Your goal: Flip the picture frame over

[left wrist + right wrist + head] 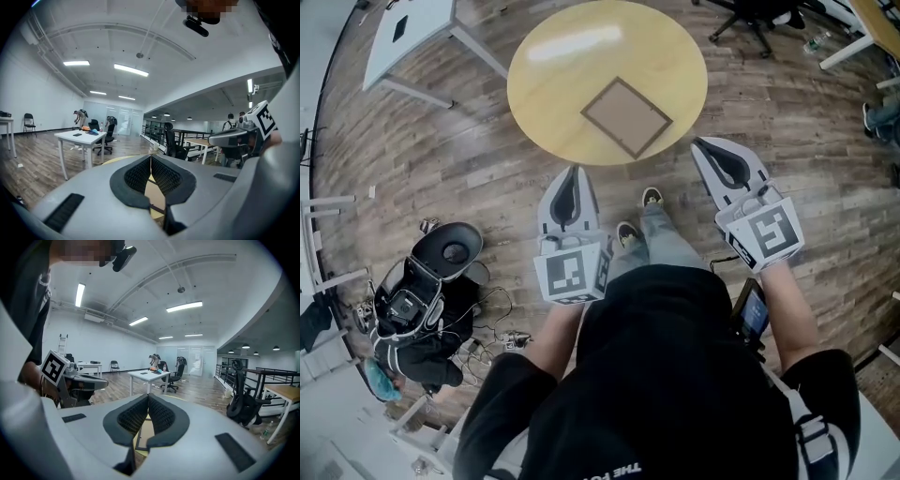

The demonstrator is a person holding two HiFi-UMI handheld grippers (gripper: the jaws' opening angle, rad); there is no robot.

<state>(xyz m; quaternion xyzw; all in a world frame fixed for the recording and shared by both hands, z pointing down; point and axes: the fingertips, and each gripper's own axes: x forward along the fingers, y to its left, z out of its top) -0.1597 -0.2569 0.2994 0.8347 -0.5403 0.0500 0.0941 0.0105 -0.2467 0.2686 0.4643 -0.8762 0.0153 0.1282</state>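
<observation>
Seen from above, a round bench (pixel 546 75) with a pale yellow wooden top stands at twelve o'clock from a person in a black shirt. On it lies the picture frame (pixel 626 117), flat, brown face up inside a darker rim, turned corner-on like a diamond and set toward five o'clock of the bench's centre. Nothing touches the frame. The left claw (pixel 575 170) is closed and empty, its tips near the bench's edge at seven o'clock of the frame. The right claw (pixel 698 142) is also closed and empty, by the edge at four o'clock of the frame. The floor (pixel 459 169) is grey-brown wood planking. A white table (pixel 412 28) stands at ten o'clock and a black office chair (pixel 752 17) at one o'clock. At eight o'clock a black bag (pixel 427 300) with loose cables sits on the floor. The claw cameras show a large white room with strip lights (pixel 131 70) on the ceiling, more tables and chairs, a dark railing (pixel 276 377) and people far off.
</observation>
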